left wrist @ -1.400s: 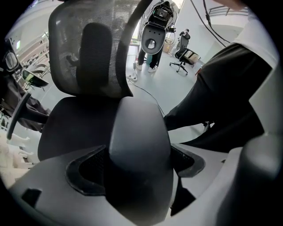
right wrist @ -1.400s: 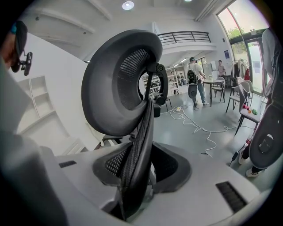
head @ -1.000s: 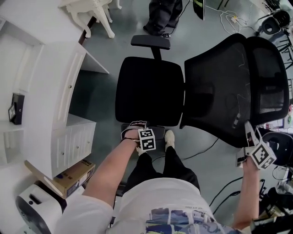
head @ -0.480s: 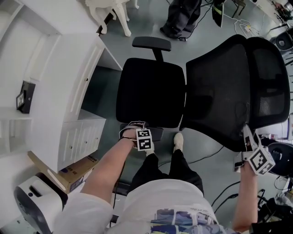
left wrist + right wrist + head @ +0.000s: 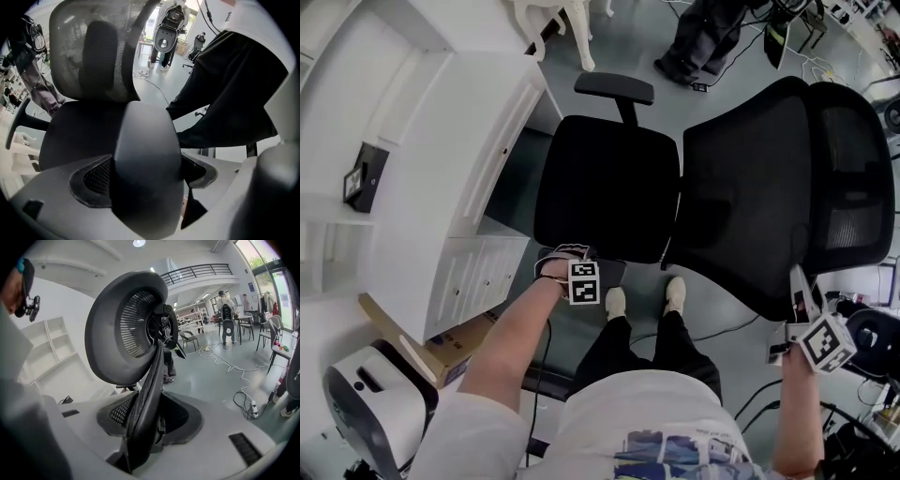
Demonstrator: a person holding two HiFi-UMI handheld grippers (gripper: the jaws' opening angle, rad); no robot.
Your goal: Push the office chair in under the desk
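The black office chair's seat [image 5: 605, 187] faces the white desk [image 5: 441, 122] on the left, its front edge at the desk's rim. The mesh backrest [image 5: 750, 197] and headrest [image 5: 853, 169] lie to the right. My left gripper [image 5: 572, 272] is shut on the chair's near armrest [image 5: 145, 150], which fills the gap between its jaws [image 5: 147, 187]. My right gripper [image 5: 797, 314] is at the backrest's near side edge [image 5: 150, 380]. Its jaws [image 5: 150, 427] are opening, with that thin edge standing between them and a gap showing beside it.
The far armrest [image 5: 614, 87] sticks out past the seat. A white drawer unit [image 5: 478, 272] stands under the desk beside the knee space. A cardboard box [image 5: 441, 361] and a white machine [image 5: 366, 403] sit at lower left. Another person's legs [image 5: 698, 42] and floor cables are beyond the chair.
The chair has rolled left toward the desk, and the person's feet have stepped after it. Both grippers stay at the armrest and the backrest edge.
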